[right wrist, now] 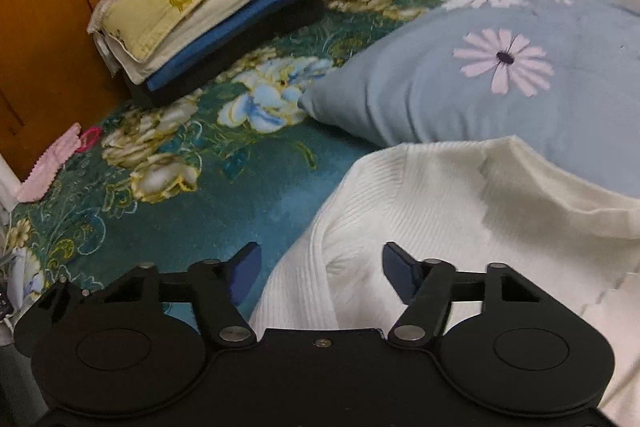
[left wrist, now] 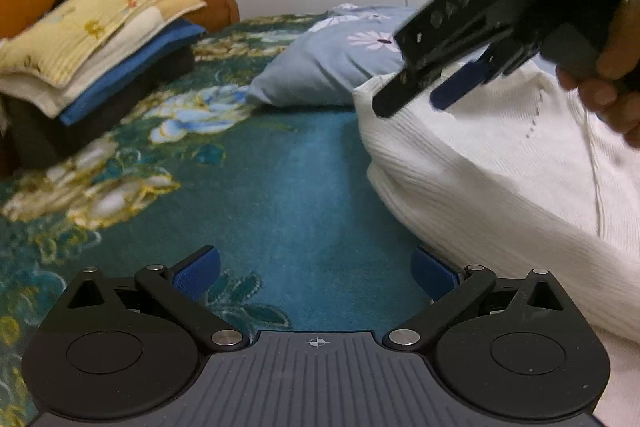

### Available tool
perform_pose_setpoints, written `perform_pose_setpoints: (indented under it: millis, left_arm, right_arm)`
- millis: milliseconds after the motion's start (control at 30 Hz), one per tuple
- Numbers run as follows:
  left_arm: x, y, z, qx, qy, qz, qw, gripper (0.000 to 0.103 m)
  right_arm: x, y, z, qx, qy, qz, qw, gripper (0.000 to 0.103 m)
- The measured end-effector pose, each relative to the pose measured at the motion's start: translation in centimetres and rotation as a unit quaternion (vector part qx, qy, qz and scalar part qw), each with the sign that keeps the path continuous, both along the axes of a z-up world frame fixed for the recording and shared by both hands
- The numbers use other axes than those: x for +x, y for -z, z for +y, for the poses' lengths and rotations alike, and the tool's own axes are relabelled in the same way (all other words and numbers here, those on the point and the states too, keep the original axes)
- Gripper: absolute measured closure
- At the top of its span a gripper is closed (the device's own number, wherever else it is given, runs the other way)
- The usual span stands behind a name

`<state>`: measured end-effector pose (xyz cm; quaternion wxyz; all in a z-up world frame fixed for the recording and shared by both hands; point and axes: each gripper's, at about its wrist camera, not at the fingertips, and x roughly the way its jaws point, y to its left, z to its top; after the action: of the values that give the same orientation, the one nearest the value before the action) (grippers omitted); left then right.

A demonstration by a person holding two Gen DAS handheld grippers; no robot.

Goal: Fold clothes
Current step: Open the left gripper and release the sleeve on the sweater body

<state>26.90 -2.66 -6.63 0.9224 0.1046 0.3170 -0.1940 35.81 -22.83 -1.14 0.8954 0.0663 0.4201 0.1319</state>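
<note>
A white ribbed sweater [left wrist: 500,167] lies bunched on the teal floral bedspread [left wrist: 260,167], up against a pillow. My left gripper [left wrist: 316,275] is open wide just above the bare bedspread, and its right pad sits close to the sweater's left edge. A hand holds my right gripper [left wrist: 416,103] over the sweater's far corner. In the right wrist view, the right gripper [right wrist: 320,271] is partly open above the sweater [right wrist: 440,207]. A raised fold lies between its blue pads [right wrist: 400,275], which do not press on it.
A stack of folded clothes [right wrist: 216,7] rests against the wooden headboard [right wrist: 48,7] at the far left. A light blue pillow with daisies [right wrist: 460,87] lies behind the sweater. A pink cloth [right wrist: 52,163] and a pink hair tie lie by the headboard.
</note>
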Motion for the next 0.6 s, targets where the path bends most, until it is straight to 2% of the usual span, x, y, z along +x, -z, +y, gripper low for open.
perform_pose_setpoints:
  millis: [100,133,167,300,433,500,600]
  left_arm:
    - [0.2,0.0,0.2,0.0,0.005,-0.003,1.0,0.0]
    - [0.4,0.0,0.3,0.003,0.006,-0.007,1.0,0.0]
    - [0.4,0.0,0.3,0.004,0.007,-0.011,0.9999,0.0]
    - [1.1,-0.3,0.6,-0.007,0.01,-0.018,0.9998,0.0]
    - [2.1,-0.3,-0.1,-0.005,0.036,-0.022,0.9991,0.0]
    - [2.3,-0.4,-1.0,0.0,0.054,-0.032,0.998,0.0]
    - [2.4,-0.6,-2.4,-0.011,0.086,-0.037,0.9955,0.0]
  right_arm:
    - [1.0,1.1,0.3,0.021,0.001,0.02,1.0,0.063]
    - [1.1,1.4,0.2,0.033,-0.001,0.026,0.999,0.084]
    - [1.0,1.5,0.1,0.042,-0.004,0.029,0.999,0.096]
    - [0.6,0.8,-0.9,0.086,-0.024,0.023,0.996,0.097]
    - [0.2,-0.9,-4.4,0.148,0.009,0.008,0.989,0.097]
    - [0.0,-1.3,-6.1,0.155,0.024,0.002,0.988,0.097]
    - [-0.3,-0.9,-8.2,0.182,0.044,0.01,0.982,0.097]
